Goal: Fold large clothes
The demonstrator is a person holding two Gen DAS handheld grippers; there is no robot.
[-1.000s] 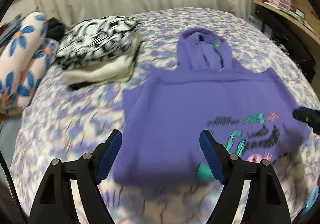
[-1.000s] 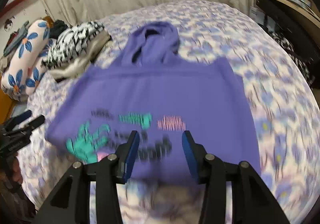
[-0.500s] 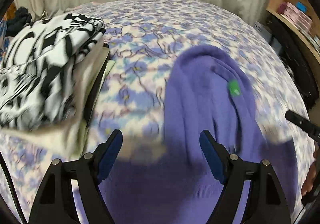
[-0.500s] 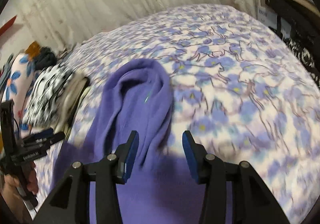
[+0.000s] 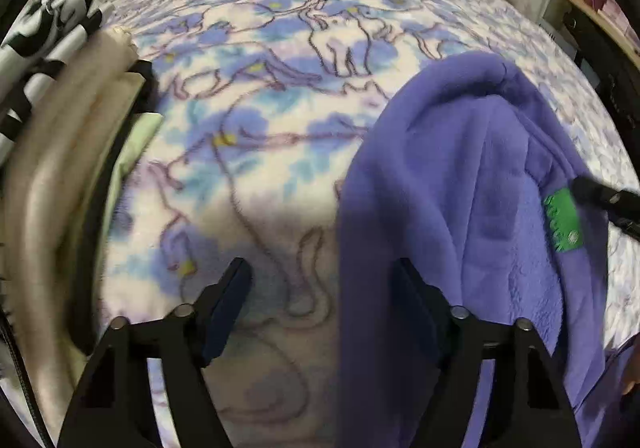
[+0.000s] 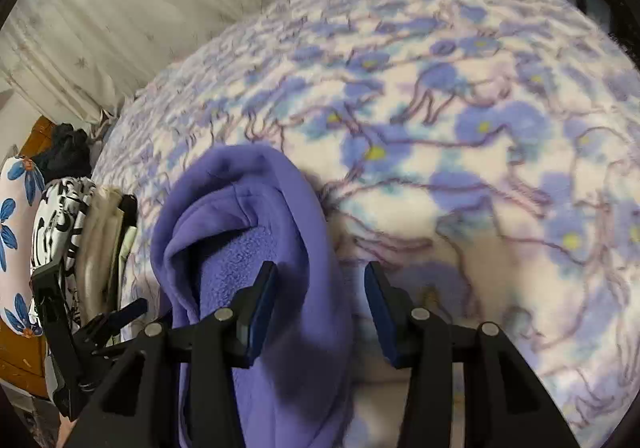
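The purple fleece hoodie (image 5: pixel 460 176) lies on the bed's blue-and-white floral fleece blanket (image 5: pixel 280 96), and both cameras sit low over its hood end: in the left wrist view the hood fills the right half of the frame, with a small green label (image 5: pixel 562 222) inside its opening, while in the right wrist view it rises from the lower left. The left gripper (image 5: pixel 322 298) is spread wide and holds nothing; its right finger sits at the hood's left edge and its left finger over bare blanket. The right gripper (image 6: pixel 318 306) is likewise released and empty, one finger over the hood's fleecy lining, the other over the blanket, so the hood's right edge falls between them. The likely step is pinching both sides of the hood to fold it down onto the body. The risk is a shallow or uneven bite: thick, soft fleece can slip out, or a gripper can catch the blanket beneath and drag it along. A stack of folded clothes topped by a black-and-white patterned piece (image 5: pixel 44 48) lies near at the left of the frame, where a wide swing could knock it.
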